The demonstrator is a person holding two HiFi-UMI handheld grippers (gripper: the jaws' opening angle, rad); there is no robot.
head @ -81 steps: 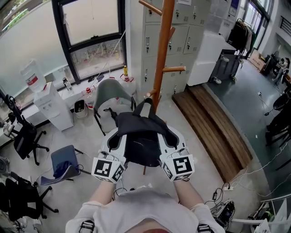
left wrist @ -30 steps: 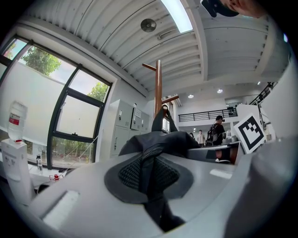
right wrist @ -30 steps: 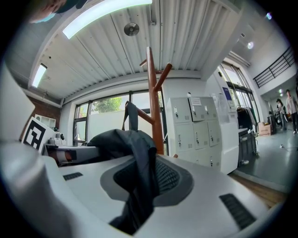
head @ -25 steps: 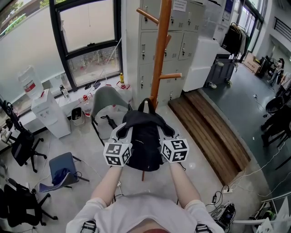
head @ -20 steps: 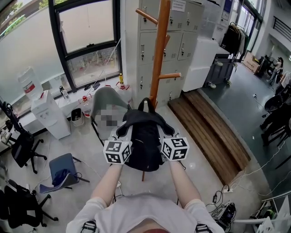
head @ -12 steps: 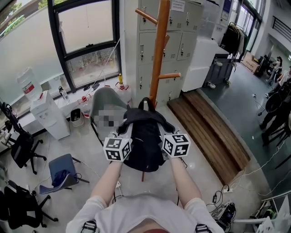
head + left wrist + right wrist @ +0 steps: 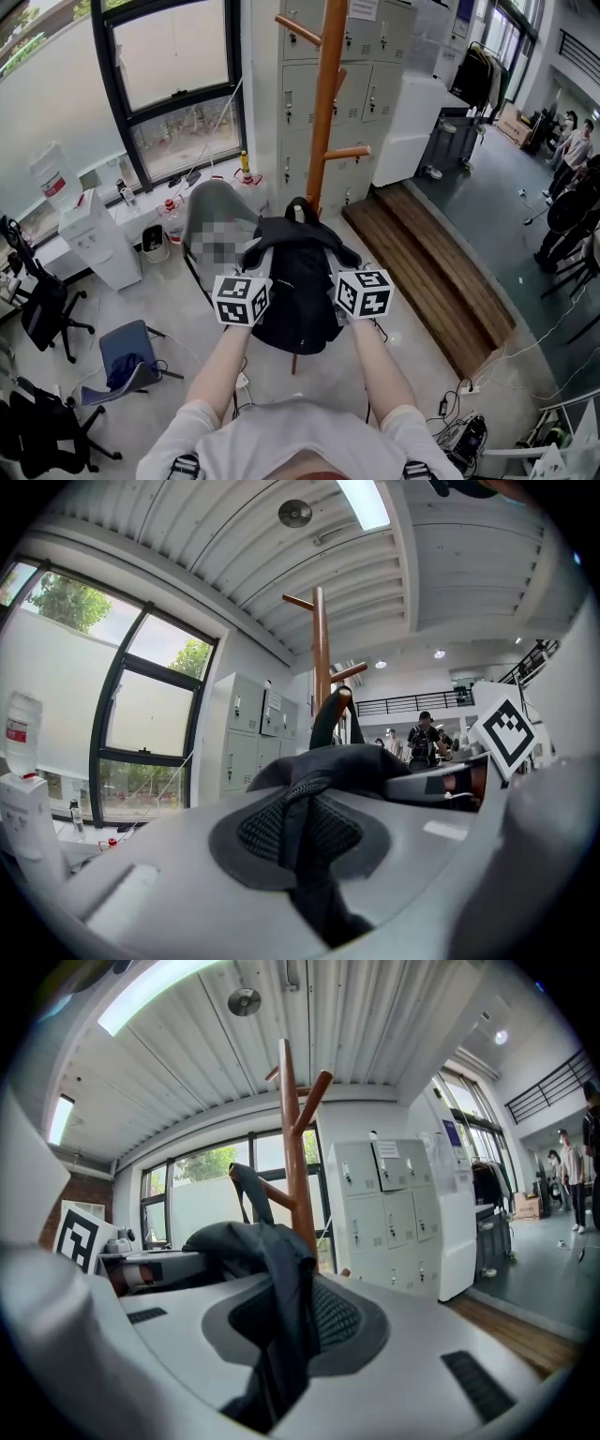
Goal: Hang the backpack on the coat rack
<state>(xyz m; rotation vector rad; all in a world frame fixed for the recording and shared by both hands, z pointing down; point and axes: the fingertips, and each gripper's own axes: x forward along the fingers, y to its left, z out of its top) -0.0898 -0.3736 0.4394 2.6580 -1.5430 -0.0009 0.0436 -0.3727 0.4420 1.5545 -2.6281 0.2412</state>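
Note:
The black backpack (image 7: 298, 281) hangs between my two grippers, its top loop (image 7: 298, 208) just in front of the orange wooden coat rack (image 7: 326, 103). A side peg (image 7: 349, 153) sticks out to the right, above the loop. My left gripper (image 7: 255, 270) pinches a black strap (image 7: 302, 829) between its pads; its jaws have just been opening a little, with the strap still between them. My right gripper (image 7: 343, 268) is shut on the other strap (image 7: 281, 1326). In the right gripper view the rack's pole (image 7: 292, 1157) rises right behind the bag.
A grey chair (image 7: 211, 211) stands left of the rack's base, with grey lockers (image 7: 375, 66) behind. A raised wooden step (image 7: 431, 272) runs to the right. A water dispenser (image 7: 89, 234) and a blue chair (image 7: 127, 347) are at left. People (image 7: 574, 150) stand far right.
Both grippers have carried the backpack a little farther away from me, toward the coat rack. The top loop now sits closer to the pole.

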